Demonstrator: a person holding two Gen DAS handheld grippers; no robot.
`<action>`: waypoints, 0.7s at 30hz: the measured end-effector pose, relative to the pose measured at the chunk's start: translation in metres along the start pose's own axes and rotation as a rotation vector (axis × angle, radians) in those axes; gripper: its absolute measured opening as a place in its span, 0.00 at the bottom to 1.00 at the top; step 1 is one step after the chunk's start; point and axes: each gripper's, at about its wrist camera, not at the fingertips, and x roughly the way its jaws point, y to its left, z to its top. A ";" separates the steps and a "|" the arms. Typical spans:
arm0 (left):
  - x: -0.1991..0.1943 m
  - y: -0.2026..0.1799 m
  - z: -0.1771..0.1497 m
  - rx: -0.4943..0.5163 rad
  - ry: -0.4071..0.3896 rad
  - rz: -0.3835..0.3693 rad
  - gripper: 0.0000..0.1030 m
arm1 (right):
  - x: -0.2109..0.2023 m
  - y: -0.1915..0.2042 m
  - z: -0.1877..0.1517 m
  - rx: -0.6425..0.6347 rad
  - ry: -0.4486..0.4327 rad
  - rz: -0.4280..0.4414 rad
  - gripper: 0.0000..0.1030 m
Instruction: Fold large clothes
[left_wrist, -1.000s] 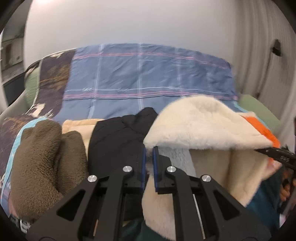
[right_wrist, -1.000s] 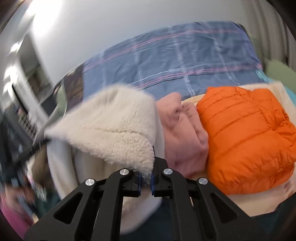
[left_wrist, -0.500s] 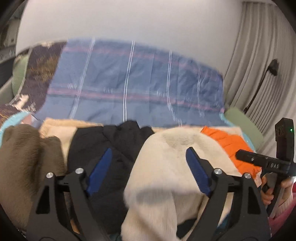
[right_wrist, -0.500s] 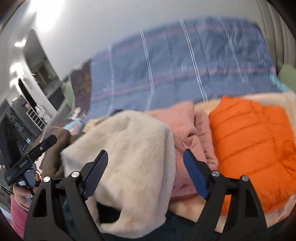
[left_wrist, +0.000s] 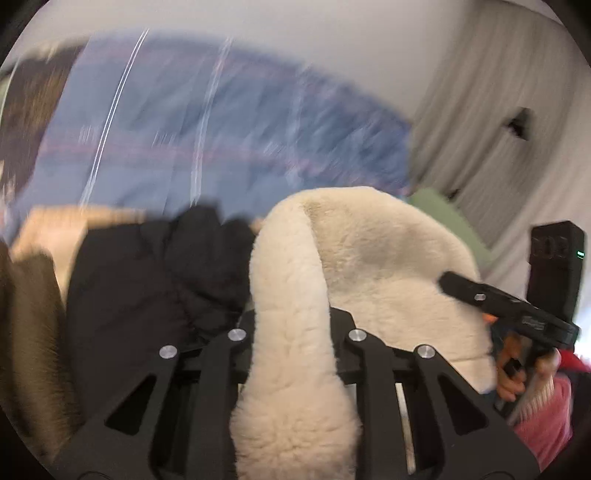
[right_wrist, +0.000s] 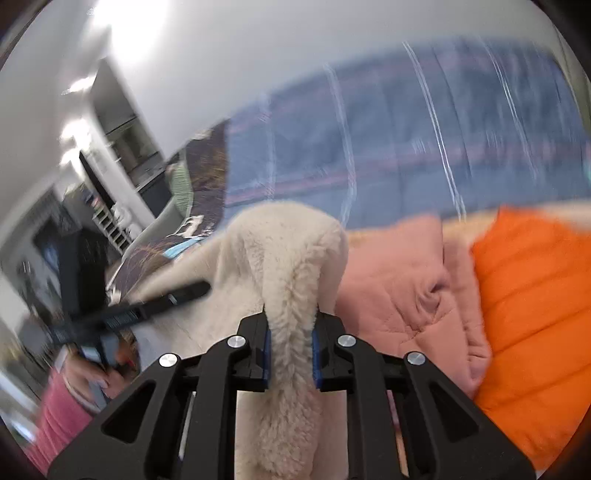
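A cream fleece garment (left_wrist: 369, 251) lies bunched on the bed in front of me. In the left wrist view a thick fold of it runs between the fingers of my left gripper (left_wrist: 291, 325), whose jaws are closing on it; the pads are hidden by the pile. In the right wrist view my right gripper (right_wrist: 290, 347) is closing too, and its blue pads (right_wrist: 266, 354) squeeze another fold of the cream fleece (right_wrist: 280, 251). Each view shows the other gripper at the far side of the garment, held by a hand in a pink sleeve (right_wrist: 59, 406).
A blue plaid blanket (left_wrist: 221, 140) covers the bed behind. A black jacket (left_wrist: 155, 280) and a brown fleece (left_wrist: 26, 332) lie left of the garment. A pink garment (right_wrist: 399, 280) and an orange puffer jacket (right_wrist: 535, 314) lie to its right. A grey curtain (left_wrist: 498, 110) hangs at the far right.
Both grippers let go of the fleece edge, opened wide above the garment, then closed again on thicker folds of it. Both have risen a little, and the picture is blurred by motion.
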 end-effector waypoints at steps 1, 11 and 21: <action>-0.022 -0.015 -0.001 0.044 -0.036 -0.007 0.19 | -0.021 0.017 -0.005 -0.067 -0.027 -0.014 0.16; -0.187 -0.099 -0.161 0.335 -0.099 -0.007 0.23 | -0.139 0.129 -0.171 -0.502 -0.070 -0.089 0.17; -0.206 -0.078 -0.276 0.293 0.063 0.111 0.38 | -0.139 0.140 -0.278 -0.580 0.240 -0.104 0.34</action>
